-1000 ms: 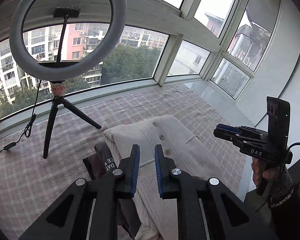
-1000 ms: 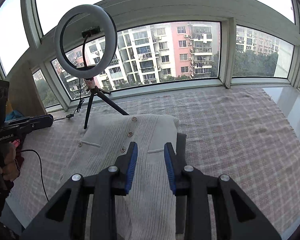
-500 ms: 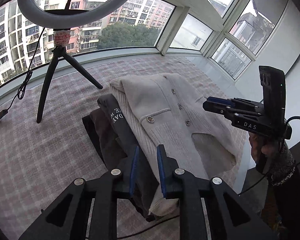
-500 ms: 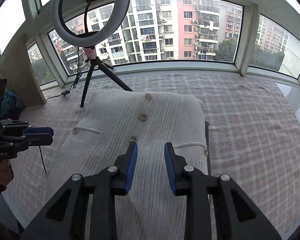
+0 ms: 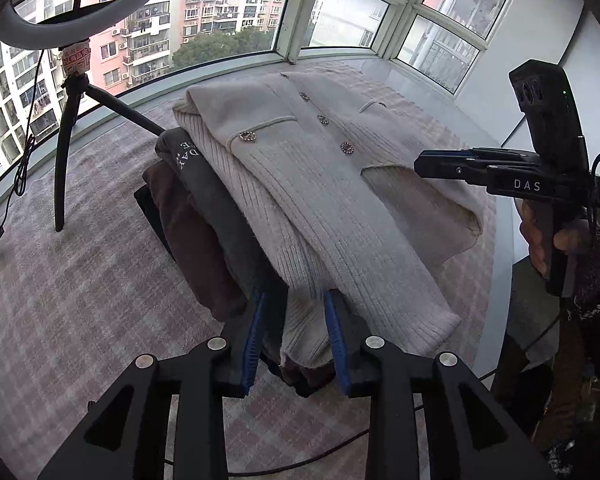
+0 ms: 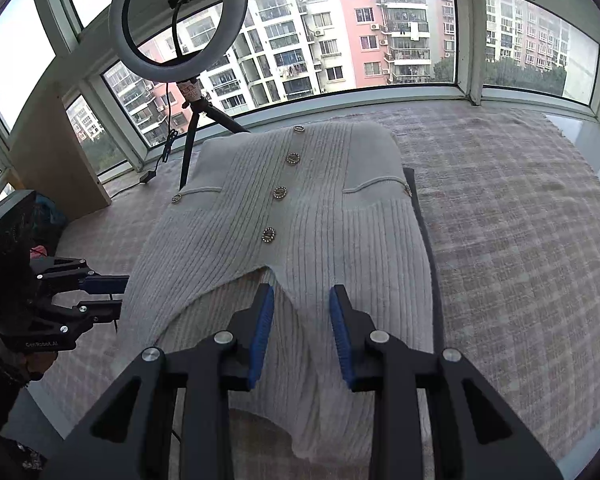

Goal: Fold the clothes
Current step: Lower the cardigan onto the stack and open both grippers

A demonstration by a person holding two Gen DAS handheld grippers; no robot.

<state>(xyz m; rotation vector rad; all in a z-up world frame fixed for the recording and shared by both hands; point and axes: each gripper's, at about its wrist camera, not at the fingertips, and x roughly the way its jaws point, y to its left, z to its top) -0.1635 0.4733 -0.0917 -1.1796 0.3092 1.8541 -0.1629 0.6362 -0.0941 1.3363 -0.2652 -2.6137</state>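
Black grippers — blue-padded fingers (image 5: 253, 332), silver screws, "DAS" lettering — dark speckled knit sleeve (image 5: 596, 276).

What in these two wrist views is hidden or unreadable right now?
- Left wrist view: the print on the grey garment is partly covered by the cream cardigan.
- Right wrist view: the stack beneath the cardigan is hidden by it.
- Left wrist view: the ring light top is cut off by the edge.
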